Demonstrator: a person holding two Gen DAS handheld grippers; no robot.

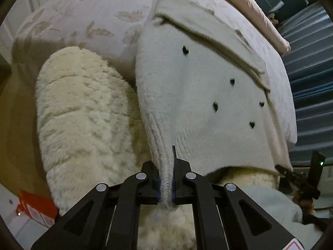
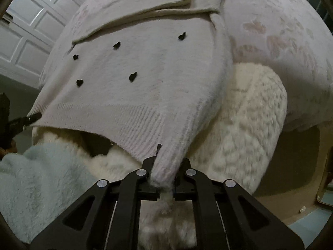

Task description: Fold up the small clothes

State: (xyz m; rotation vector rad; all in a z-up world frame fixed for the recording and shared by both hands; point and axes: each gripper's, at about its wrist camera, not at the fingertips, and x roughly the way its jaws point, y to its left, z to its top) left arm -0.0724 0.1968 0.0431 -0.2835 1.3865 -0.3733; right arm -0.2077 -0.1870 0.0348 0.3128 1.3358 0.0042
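Observation:
A white knit sweater (image 1: 197, 95) with small black hearts lies on the bed, its sleeve folded across the upper part (image 1: 208, 35). My left gripper (image 1: 166, 166) is shut on the ribbed hem at one bottom corner, which is lifted off the bed. The right gripper's tip (image 1: 289, 171) shows at the hem's far corner. In the right wrist view the sweater (image 2: 145, 83) stretches left, and my right gripper (image 2: 166, 166) is shut on the other hem corner. The left gripper's tip (image 2: 31, 117) touches the hem at the left edge.
The bedspread (image 1: 93, 20) is pale with a leaf pattern. Cream fluffy fleece (image 1: 83, 125) (image 2: 249, 125) bulges under the raised hem, with pale blue fleece (image 2: 31, 177) beside it. A white panelled door (image 2: 31, 31), blue striped fabric (image 1: 308, 83) and a red box (image 1: 35, 204) surround the bed.

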